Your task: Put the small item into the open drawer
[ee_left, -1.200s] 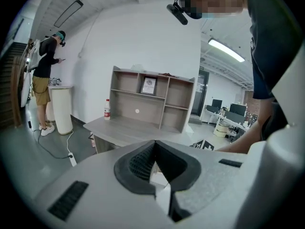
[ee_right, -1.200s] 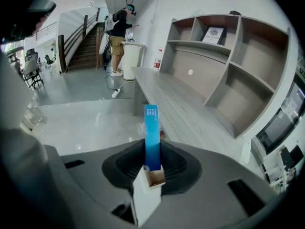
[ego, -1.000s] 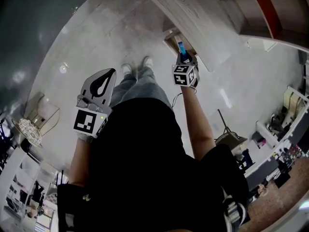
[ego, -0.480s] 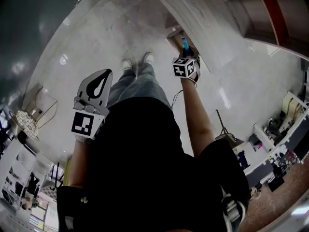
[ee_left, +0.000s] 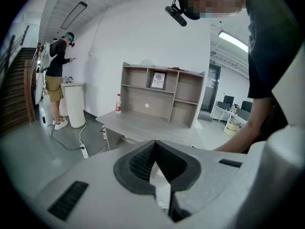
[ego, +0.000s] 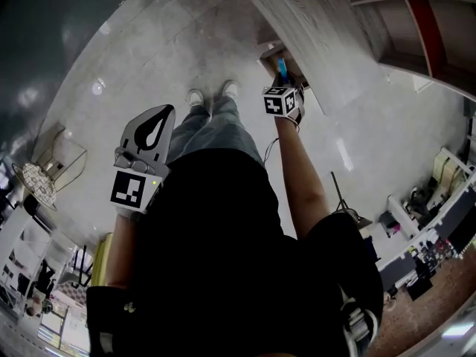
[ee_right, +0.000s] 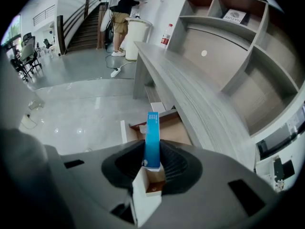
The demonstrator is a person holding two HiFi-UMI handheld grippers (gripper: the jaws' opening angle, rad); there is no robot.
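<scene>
My right gripper [ee_right: 152,157] is shut on a small blue box [ee_right: 152,138] that stands upright between its pads. It hovers over the open drawer [ee_right: 167,128], a brown-bottomed drawer pulled out from under the grey desk [ee_right: 190,94]. In the head view the right gripper [ego: 282,88] is stretched forward with the blue box [ego: 281,68] poking out above the drawer [ego: 277,55]. My left gripper [ego: 152,125] hangs at the left side, jaws together with nothing in them; the left gripper view shows its tips [ee_left: 153,144] touching.
A shelf unit [ee_right: 248,56] rises on the desk. A person [ee_right: 123,4] stands by a white cylinder [ee_right: 133,37] near the stairs. A power strip with cable [ee_right: 116,71] lies on the glossy floor. My shoes [ego: 212,94] are in front of the drawer.
The right gripper has moved a little further forward and up in the head view, carrying the blue box over the drawer. The left gripper stays where it was.
</scene>
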